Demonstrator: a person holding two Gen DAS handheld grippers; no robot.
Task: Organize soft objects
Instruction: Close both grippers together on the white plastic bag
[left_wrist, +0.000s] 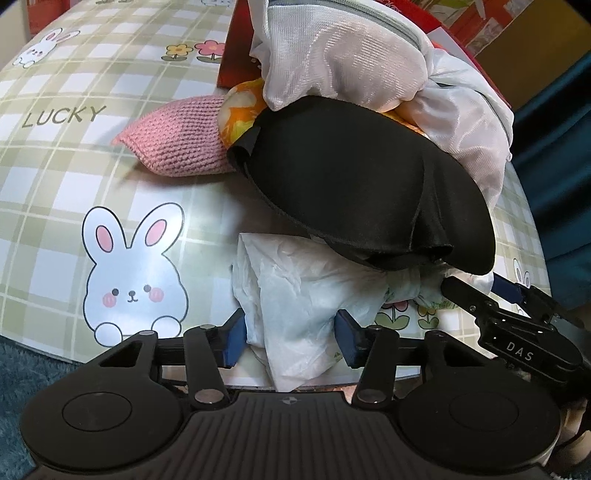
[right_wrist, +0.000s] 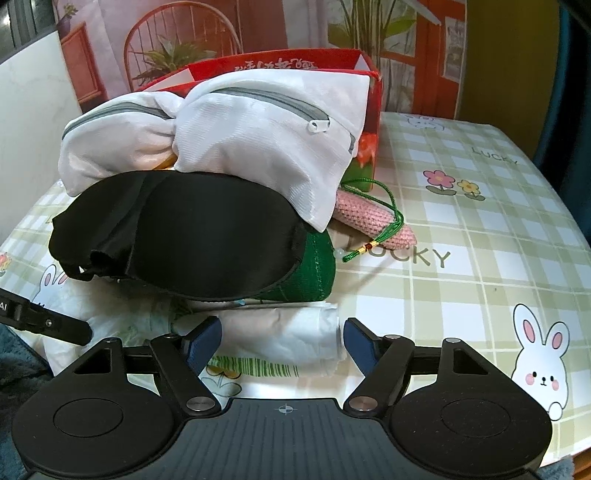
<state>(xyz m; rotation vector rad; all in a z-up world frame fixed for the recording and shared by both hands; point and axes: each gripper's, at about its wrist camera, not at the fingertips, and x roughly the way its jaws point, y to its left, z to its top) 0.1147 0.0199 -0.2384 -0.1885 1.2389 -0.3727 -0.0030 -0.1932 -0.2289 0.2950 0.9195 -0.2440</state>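
A pile of soft things lies on the bunny-print table (left_wrist: 74, 177). A black eye mask (left_wrist: 365, 184) (right_wrist: 192, 229) sits on top at the front, under a white mesh zip bag (left_wrist: 351, 55) (right_wrist: 258, 140). A pink knitted pouch (left_wrist: 177, 144) (right_wrist: 369, 218), an orange floral piece (left_wrist: 240, 110) and a green knitted piece (right_wrist: 314, 273) lie beneath. A crumpled white plastic bag (left_wrist: 295, 291) (right_wrist: 288, 332) lies at the pile's front. My left gripper (left_wrist: 291, 336) is open with its blue fingers on either side of the plastic bag. My right gripper (right_wrist: 282, 341) is open around the same bag's other end.
A red carton (right_wrist: 295, 66) (left_wrist: 240, 55) stands behind the pile. A green tassel cord (right_wrist: 373, 236) trails over the pink pouch. The table's curved edge runs close in front of both grippers, with teal carpet (left_wrist: 22, 369) below. The right gripper (left_wrist: 517, 325) shows at the left view's right edge.
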